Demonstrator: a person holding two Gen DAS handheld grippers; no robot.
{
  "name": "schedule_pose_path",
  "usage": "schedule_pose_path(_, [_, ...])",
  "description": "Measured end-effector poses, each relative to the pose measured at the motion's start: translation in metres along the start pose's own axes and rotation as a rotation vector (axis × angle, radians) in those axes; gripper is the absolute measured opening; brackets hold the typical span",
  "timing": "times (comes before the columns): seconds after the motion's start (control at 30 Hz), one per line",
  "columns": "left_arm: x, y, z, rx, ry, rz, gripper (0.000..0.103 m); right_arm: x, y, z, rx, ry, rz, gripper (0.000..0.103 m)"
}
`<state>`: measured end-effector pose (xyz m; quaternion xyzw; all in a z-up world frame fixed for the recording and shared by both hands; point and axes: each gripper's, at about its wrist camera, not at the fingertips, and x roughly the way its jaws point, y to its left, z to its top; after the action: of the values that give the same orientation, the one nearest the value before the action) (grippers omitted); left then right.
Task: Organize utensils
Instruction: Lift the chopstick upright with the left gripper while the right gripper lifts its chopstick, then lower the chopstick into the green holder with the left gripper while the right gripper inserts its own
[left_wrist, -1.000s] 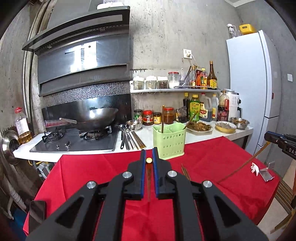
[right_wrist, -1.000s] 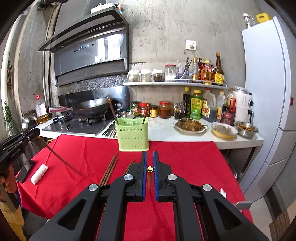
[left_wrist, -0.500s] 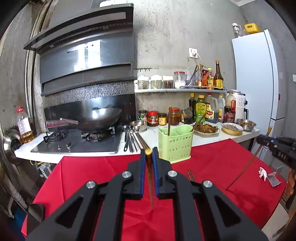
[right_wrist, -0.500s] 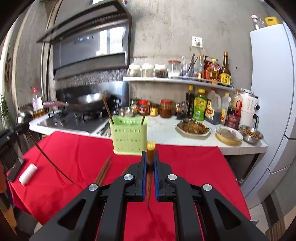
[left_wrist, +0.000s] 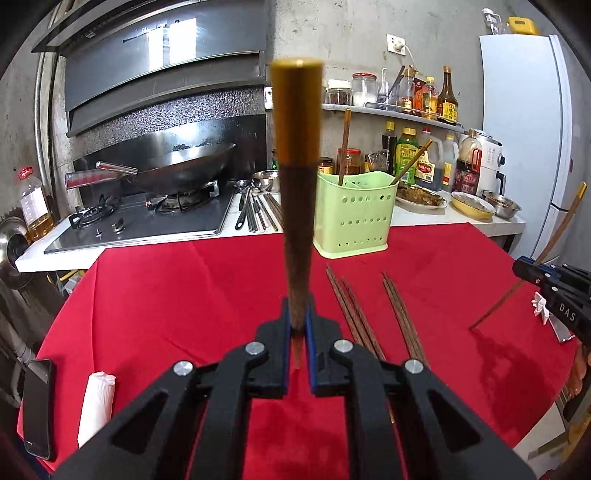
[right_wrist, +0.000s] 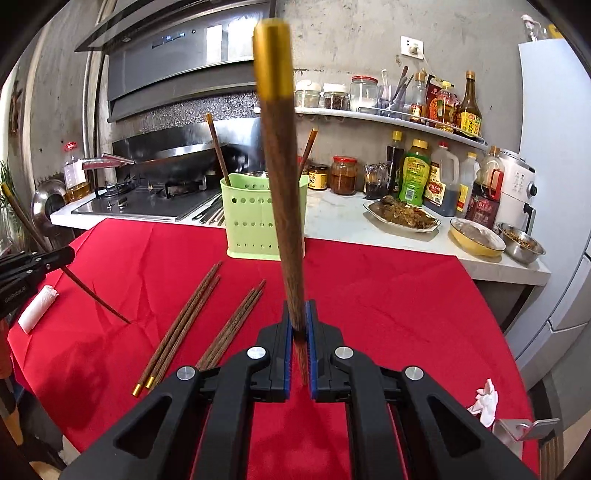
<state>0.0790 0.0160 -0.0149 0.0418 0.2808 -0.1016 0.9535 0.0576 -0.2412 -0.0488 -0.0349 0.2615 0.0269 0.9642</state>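
My left gripper (left_wrist: 296, 325) is shut on a dark wooden chopstick (left_wrist: 296, 206) with a gold end that points up towards the camera. My right gripper (right_wrist: 300, 325) is shut on a like chopstick (right_wrist: 282, 177), also tilted up. A green perforated utensil holder (left_wrist: 352, 218) stands at the far edge of the red tablecloth (left_wrist: 184, 288) with two chopsticks in it; it also shows in the right wrist view (right_wrist: 255, 218). Several loose chopsticks (left_wrist: 365, 317) lie on the cloth in two bundles, seen in the right wrist view (right_wrist: 207, 317) too.
Behind the table a counter carries a gas hob with a wok (left_wrist: 184, 170), metal utensils (left_wrist: 255, 210), jars, bottles and food dishes (right_wrist: 402, 214). A white roll (left_wrist: 96, 402) and a phone (left_wrist: 37, 406) lie at the cloth's left edge. A fridge (left_wrist: 528, 140) stands right.
Both grippers have tipped downwards, so each held chopstick now rises steeply in front of its camera. The table and the loose chopsticks have come into fuller view.
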Motion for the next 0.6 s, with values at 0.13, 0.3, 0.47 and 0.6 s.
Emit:
schedule_pose_path(0.13, [-0.001, -0.002, 0.003, 0.004, -0.002, -0.006, 0.006, 0.001, 0.000, 0.000, 0.008, 0.013, 0.005, 0.006])
schedule_pose_path(0.3, [-0.002, -0.006, 0.015, 0.005, -0.026, -0.038, 0.006, 0.004, -0.002, 0.005, 0.015, 0.023, 0.017, 0.006])
schedule_pose_path(0.47, [0.006, -0.015, 0.044, 0.015, -0.054, -0.090, 0.006, 0.012, -0.003, 0.028, 0.020, 0.015, 0.067, 0.006])
schedule_pose_path(0.6, [0.013, -0.028, 0.073, 0.037, -0.103, -0.117, 0.006, 0.020, -0.001, 0.056, 0.007, -0.024, 0.091, 0.006])
